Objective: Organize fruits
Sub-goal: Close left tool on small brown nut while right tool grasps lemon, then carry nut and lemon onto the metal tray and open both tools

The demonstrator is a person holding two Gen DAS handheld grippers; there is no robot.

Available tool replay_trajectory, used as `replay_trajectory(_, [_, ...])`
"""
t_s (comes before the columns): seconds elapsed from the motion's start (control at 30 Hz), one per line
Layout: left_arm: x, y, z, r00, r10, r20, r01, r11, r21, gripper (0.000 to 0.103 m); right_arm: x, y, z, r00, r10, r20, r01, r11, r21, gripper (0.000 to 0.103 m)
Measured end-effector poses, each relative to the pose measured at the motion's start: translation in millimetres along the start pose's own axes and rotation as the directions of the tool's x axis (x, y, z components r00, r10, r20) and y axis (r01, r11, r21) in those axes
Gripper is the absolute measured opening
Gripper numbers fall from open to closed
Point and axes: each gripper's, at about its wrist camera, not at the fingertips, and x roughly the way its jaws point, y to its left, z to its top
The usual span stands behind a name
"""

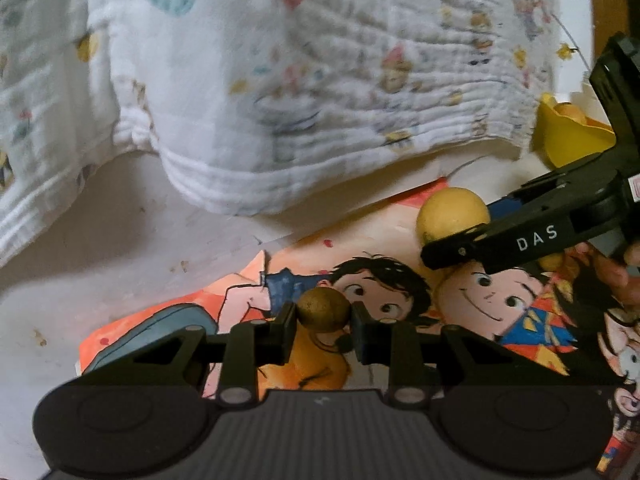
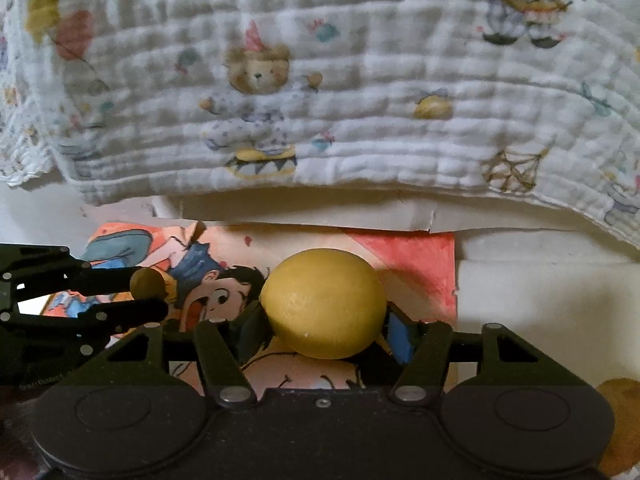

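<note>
My left gripper (image 1: 323,314) is shut on a small brown round fruit (image 1: 323,310) and holds it over a cartoon picture mat (image 1: 400,292). My right gripper (image 2: 324,320) is shut on a larger yellow lemon-like fruit (image 2: 322,302) over the same mat (image 2: 412,272). In the left wrist view the right gripper (image 1: 452,240) comes in from the right with the yellow fruit (image 1: 452,212) in its fingers. In the right wrist view the left gripper (image 2: 148,292) shows at the left with the brown fruit (image 2: 146,282).
A white printed cloth (image 1: 280,80) hangs along the back, also in the right wrist view (image 2: 320,100). A yellow bowl (image 1: 568,136) with a fruit in it stands at the far right. A brownish object (image 2: 620,420) lies at the lower right edge.
</note>
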Motion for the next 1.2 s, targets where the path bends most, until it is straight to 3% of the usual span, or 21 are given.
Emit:
replay_trajectory(0.23, [-30, -11, 3, 1.000, -0.012, 0.015, 0.012, 1.000, -0.014, 0.031, -45, -2, -6, 0.999, 0.037, 0.035, -0.037, 0.999, -0.006, 0.064])
replay_trajectory(0.47, [-68, -39, 8, 0.998, -0.045, 0.053, 0.045, 0.999, 0.009, 0.032, -116, -14, -28, 0.996, 0.048, 0.072, -0.046, 0.999, -0.023, 0.064])
replay_trajectory(0.8, [-114, -105, -1, 0.985, -0.157, 0.072, 0.151, 0.985, 0.079, 0.032, -201, -37, -86, 0.995, 0.024, 0.094, -0.025, 1.000, 0.013, 0.064])
replay_trajectory(1.2, [-175, -161, -45, 0.969, -0.239, 0.065, 0.231, 0.966, 0.114, 0.032, -266, -39, -158, 0.994, 0.022, 0.110, -0.024, 1.000, 0.015, 0.064])
